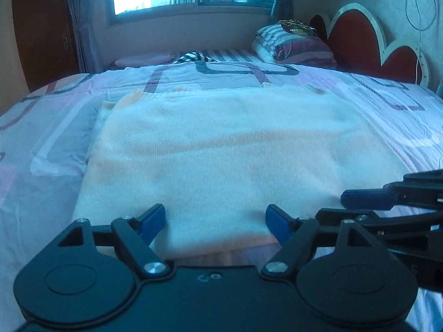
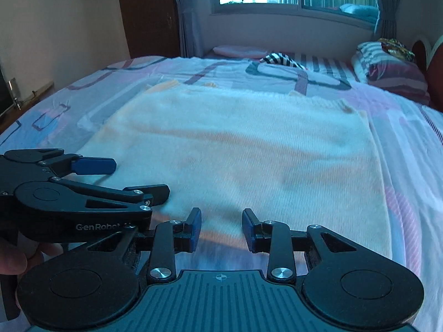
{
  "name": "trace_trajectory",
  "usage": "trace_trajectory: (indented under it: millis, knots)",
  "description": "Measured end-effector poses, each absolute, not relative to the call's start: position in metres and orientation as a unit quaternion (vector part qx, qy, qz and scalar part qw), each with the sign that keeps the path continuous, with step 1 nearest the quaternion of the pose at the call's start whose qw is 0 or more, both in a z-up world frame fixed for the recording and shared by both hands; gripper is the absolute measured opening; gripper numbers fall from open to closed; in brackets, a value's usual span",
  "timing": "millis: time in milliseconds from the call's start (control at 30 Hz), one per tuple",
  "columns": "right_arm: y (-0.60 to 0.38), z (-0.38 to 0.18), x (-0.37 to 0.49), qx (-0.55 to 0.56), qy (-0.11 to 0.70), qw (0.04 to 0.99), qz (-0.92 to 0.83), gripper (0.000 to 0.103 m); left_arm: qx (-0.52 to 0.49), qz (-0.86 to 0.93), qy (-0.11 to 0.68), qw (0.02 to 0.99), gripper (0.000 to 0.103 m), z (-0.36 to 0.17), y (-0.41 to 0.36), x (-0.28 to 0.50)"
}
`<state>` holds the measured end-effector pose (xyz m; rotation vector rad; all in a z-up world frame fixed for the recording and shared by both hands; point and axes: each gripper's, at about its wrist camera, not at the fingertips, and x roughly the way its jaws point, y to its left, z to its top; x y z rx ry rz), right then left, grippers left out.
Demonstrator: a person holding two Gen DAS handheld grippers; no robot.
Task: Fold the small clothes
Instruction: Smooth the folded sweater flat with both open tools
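A pale knitted garment (image 1: 221,149) lies flat on the bed (image 1: 387,105), its near edge just beyond both tools; the left tool (image 1: 215,222) stands wide apart over that edge, nothing between its fingers; the right tool (image 2: 221,228) is partly apart and holds nothing; striped pillows (image 1: 293,44) rest by the headboard (image 1: 360,38).
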<state>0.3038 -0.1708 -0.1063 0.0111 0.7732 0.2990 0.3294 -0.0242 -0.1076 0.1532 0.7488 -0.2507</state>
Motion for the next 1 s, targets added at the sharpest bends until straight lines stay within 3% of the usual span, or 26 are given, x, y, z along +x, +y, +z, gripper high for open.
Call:
trace_trajectory:
  millis: [367,1000]
  knots:
    - [-0.259,-0.107,0.290,0.057,0.393,0.917,0.023,0.033,0.051,-0.078,0.380,0.920,0.082,-0.107,0.031,0.326]
    - [-0.264,-0.106,0.286,0.044,0.396,0.917,0.025,0.033,0.057,-0.059,0.382,0.920,0.084,-0.108,0.023,0.327]
